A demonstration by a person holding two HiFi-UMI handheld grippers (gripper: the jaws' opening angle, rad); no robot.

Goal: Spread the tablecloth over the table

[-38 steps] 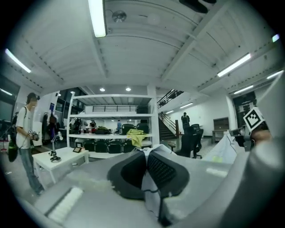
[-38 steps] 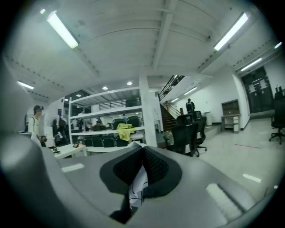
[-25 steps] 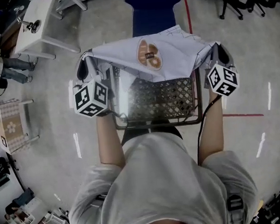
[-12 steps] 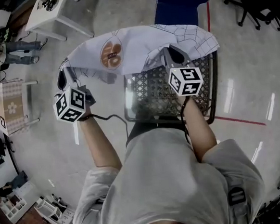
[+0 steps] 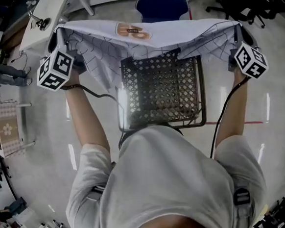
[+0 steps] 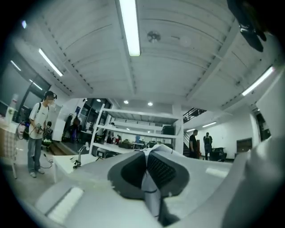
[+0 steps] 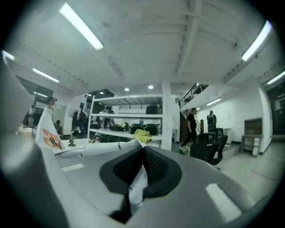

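Two tablecloth [image 5: 168, 34] corners sit clamped in the closed left gripper [image 5: 59, 35] and right gripper [image 5: 237, 28], above the table [image 5: 163, 92]

Count, this frame: 1 tablecloth [image 5: 146, 34]. 2 tongs, logged as left tongs [image 6: 146, 167] and right tongs [image 7: 141, 162]. 1 mesh counter [image 5: 160, 90]. 1 blue chair [image 5: 162, 3].

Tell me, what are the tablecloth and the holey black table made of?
Tablecloth: looks like thin fabric, matte white with printed dark lines; it sags and wrinkles as it hangs. Table: probably metal painted black, slightly shiny; its top is a stiff lattice of holes in a rim.
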